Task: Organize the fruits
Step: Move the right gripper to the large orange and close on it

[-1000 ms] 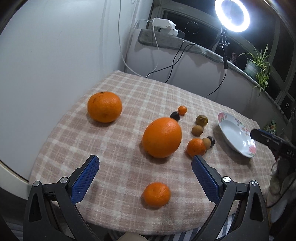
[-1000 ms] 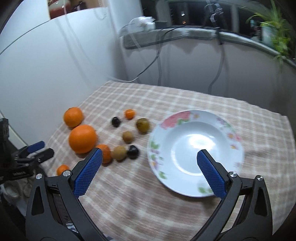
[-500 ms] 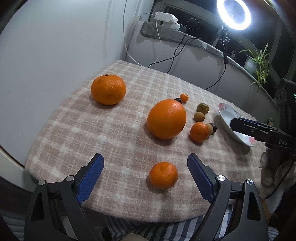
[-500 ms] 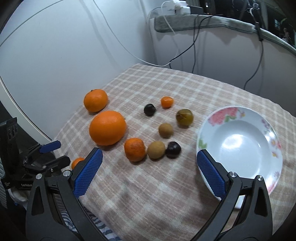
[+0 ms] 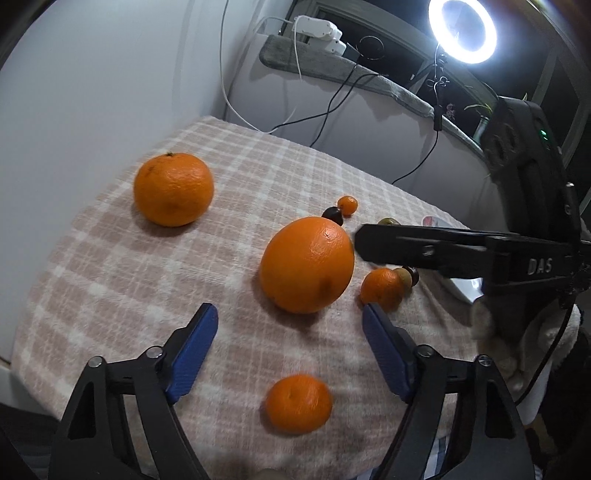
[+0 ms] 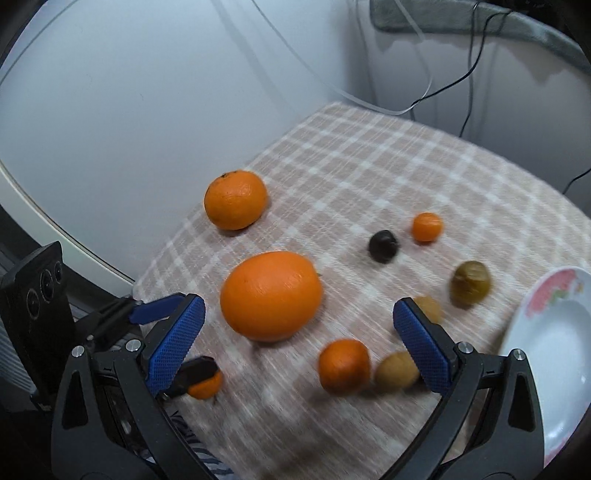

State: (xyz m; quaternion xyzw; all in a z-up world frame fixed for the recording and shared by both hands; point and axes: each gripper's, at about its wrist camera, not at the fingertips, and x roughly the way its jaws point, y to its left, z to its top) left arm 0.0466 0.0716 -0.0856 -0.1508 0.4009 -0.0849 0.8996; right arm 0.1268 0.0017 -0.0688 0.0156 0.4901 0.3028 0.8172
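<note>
A big oval orange [image 5: 306, 264] [image 6: 271, 295] lies mid-table on the checked cloth [image 5: 110, 266]. A round orange [image 5: 173, 189] [image 6: 236, 199] sits far left. A small mandarin [image 5: 298, 402] lies between my open left gripper's [image 5: 290, 347] jaws, near the front edge. Another mandarin [image 5: 380, 288] [image 6: 344, 364], brown and dark small fruits [image 6: 397, 369] and a tiny orange [image 6: 426, 227] lie to the right. My right gripper [image 6: 297, 332] is open and empty, just in front of the big orange; one finger [image 5: 424, 249] reaches in beside it. The white flowered plate [image 6: 554, 332] is at right.
A ring light [image 5: 461, 29] and cables [image 5: 332, 99] stand behind the table by the wall. The left gripper body [image 6: 37, 306] shows at the table's left edge in the right wrist view. A greenish fruit [image 6: 470, 282] lies near the plate.
My right gripper has swung left from the plate toward the big orange. My left gripper has moved forward, so the small mandarin now sits between its jaws.
</note>
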